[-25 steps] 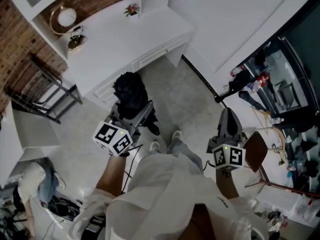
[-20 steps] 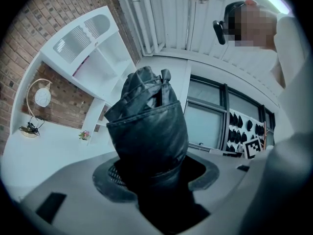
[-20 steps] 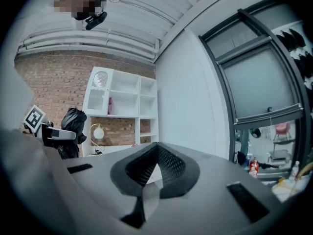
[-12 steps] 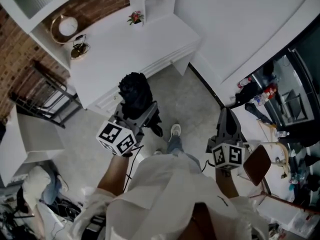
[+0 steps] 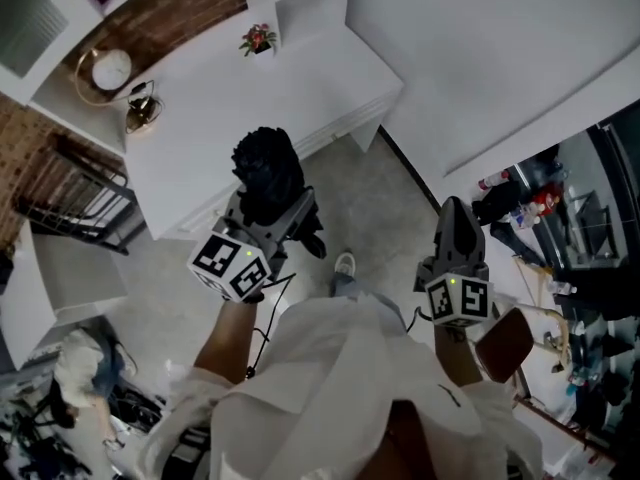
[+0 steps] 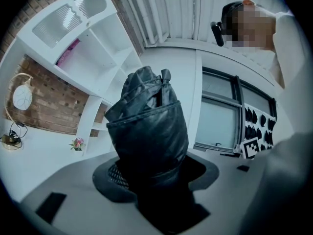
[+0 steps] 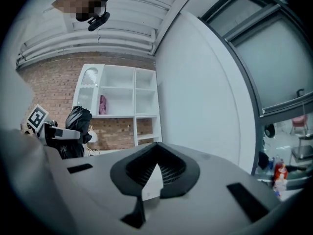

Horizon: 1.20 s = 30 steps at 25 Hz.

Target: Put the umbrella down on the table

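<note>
Now, left gripper (image 5: 268, 220) clamped on black umbrella (image 6: 146, 126); right gripper (image 7: 155, 155) pressed together, empty; white table (image 5: 230, 108) beyond

A loose white short-sleeved top (image 5: 330, 388) is worn, with pale grey trousers (image 5: 352, 286) and a light shoe (image 5: 343, 264) at the centre of the head view. The left gripper (image 5: 272, 216) and the right gripper (image 5: 455, 213) are built of dark grey plastic, each topped by a white cube (image 5: 229, 265) printed with black square markers. A thin black cable (image 5: 262, 313) is seen beneath the left cube. Broad grey fingers (image 7: 220, 180) with dark ribbed pads (image 7: 168, 170) fill the lower part of the gripper views.
</note>
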Each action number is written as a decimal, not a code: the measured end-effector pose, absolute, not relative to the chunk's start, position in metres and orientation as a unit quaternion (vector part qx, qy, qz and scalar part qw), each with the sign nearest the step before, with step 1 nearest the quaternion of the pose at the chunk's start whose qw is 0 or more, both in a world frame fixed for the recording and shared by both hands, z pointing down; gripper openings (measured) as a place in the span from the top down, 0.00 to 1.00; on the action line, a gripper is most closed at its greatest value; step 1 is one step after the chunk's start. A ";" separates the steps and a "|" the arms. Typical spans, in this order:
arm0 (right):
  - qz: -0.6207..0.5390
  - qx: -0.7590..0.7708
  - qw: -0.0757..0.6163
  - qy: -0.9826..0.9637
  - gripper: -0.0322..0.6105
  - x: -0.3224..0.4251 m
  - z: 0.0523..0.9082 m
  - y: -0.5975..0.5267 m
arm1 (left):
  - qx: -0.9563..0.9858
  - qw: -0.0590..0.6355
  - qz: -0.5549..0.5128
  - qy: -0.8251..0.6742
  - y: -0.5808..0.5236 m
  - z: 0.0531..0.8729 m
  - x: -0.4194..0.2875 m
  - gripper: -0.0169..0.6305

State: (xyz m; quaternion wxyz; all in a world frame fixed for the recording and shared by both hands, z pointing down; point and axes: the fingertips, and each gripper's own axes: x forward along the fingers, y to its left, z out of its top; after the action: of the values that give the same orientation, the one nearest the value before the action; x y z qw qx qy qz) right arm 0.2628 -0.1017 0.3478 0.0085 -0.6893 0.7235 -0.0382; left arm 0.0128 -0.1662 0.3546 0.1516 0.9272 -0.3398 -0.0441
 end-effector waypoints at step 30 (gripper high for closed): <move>-0.080 -0.644 -0.008 0.760 0.92 0.299 0.398 -0.356 | 0.910 0.196 -0.031 -0.365 -0.409 0.406 0.072 0.55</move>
State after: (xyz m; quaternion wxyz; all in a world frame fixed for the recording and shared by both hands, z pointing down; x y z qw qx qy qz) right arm 0.2988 -0.3558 0.3977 -0.0084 -0.6444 0.7604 -0.0802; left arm 0.0719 -0.4091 0.4059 0.1957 0.9098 -0.3648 -0.0308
